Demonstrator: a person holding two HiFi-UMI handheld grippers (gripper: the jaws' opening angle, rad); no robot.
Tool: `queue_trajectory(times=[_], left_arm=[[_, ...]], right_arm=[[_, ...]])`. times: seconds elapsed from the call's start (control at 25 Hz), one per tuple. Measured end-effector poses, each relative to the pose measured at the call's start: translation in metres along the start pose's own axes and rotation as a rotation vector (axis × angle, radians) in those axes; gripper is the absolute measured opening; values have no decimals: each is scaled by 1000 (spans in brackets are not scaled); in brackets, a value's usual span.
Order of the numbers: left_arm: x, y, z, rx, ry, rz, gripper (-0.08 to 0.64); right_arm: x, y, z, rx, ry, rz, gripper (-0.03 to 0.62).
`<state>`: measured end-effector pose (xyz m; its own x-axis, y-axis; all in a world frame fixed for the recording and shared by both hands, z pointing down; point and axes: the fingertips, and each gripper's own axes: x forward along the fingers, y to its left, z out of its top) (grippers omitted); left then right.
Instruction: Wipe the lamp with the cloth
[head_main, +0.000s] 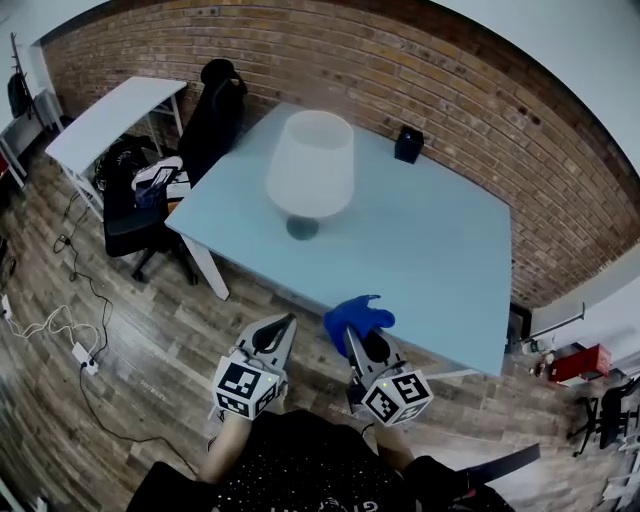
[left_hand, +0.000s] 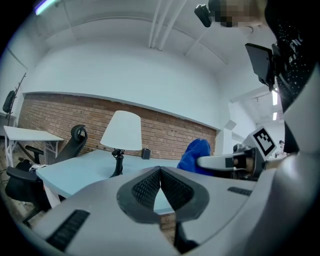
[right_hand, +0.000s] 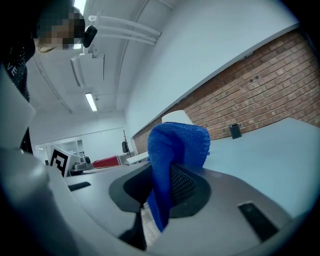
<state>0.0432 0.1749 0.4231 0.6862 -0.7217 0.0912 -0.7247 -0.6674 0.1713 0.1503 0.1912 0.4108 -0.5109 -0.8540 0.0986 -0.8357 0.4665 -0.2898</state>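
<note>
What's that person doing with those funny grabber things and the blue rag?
A person is standing at the near edge of a pale blue table with a gripper in each hand. The right gripper is shut on a blue cloth. The left gripper is shut with nothing in it. The lamp with the white shade stands further in on the table, and the cloth is not touching it, so no wiping is under way.

Vivid blue cloth (head_main: 358, 318), white-shaded lamp (head_main: 311, 162), pale blue table (head_main: 440, 250), red-brown brick wall (head_main: 400, 60) across the top, black chair (head_main: 215, 110) upper left.
</note>
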Motion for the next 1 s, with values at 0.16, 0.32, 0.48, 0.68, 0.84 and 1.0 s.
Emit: queue_trajectory(times=[0.16, 0.32, 0.48, 0.68, 0.84, 1.0], left_arm=[[30, 35, 13, -12, -2, -15, 11], [58, 79, 33, -22, -13, -11, 11], [85, 127, 52, -26, -20, -3, 11], [112, 187, 80, -6, -54, 23, 11], [125, 220, 93, 15, -75, 51, 11], [137, 240, 89, 0, -65, 73, 11]], right_arm=[[39, -12, 15, 0, -11, -1, 74], [84, -13, 42, -16, -50, 51, 74], [126, -17, 83, -36, -134, 86, 74], [170, -17, 144, -123, -259, 131, 74], [190, -7, 196, -198, -369, 196, 74], [212, -20, 214, -253, -377, 159, 74]])
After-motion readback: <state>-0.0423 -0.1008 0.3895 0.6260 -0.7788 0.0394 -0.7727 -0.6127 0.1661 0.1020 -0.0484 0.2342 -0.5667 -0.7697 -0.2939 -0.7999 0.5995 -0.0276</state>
